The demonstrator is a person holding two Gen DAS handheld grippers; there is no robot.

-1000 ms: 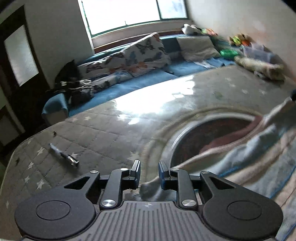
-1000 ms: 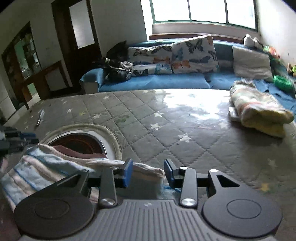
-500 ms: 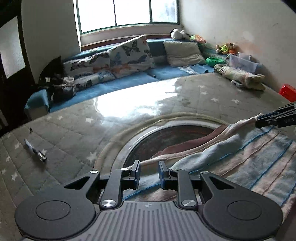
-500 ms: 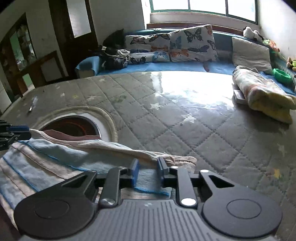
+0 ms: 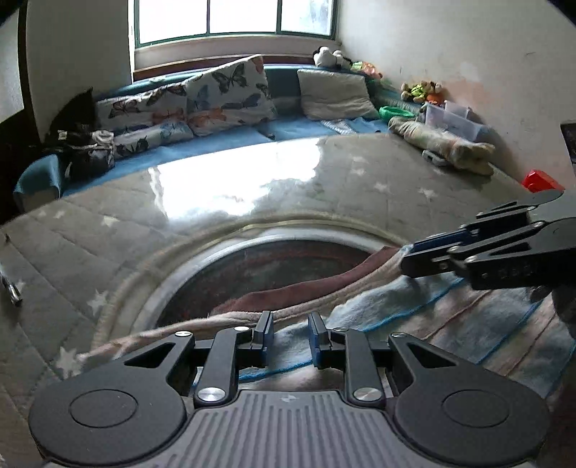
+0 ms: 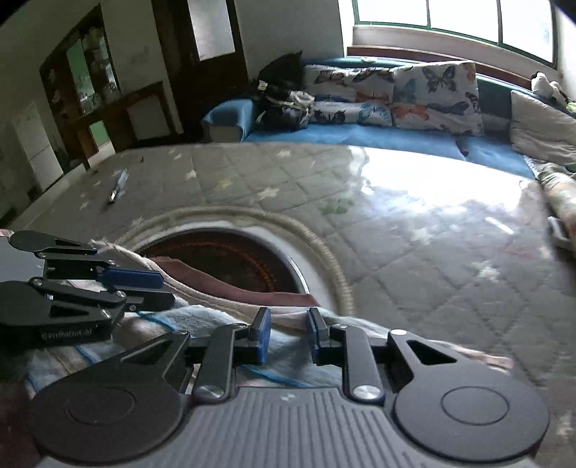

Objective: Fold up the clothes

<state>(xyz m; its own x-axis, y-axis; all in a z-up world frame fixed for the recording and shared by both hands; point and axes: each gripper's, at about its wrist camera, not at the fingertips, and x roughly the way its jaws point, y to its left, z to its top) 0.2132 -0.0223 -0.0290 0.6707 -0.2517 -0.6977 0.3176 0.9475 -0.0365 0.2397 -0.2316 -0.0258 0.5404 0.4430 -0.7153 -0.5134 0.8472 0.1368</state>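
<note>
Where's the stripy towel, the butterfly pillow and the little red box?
stripy towel [image 5: 450, 324], left wrist view, on its blue and pink stripes.
butterfly pillow [image 5: 230, 93], left wrist view, middle of its printed front.
red box [image 5: 541, 180], left wrist view, on its top by the wall.

Bright window [image 5: 234, 16], blue sofa [image 5: 216, 144] with butterfly cushions [image 5: 230, 93], dark door [image 6: 201, 61]

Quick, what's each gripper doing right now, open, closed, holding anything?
Left gripper: closed on the striped cloth.
Right gripper: jaws just closed, gripping the same cloth's edge.
</note>
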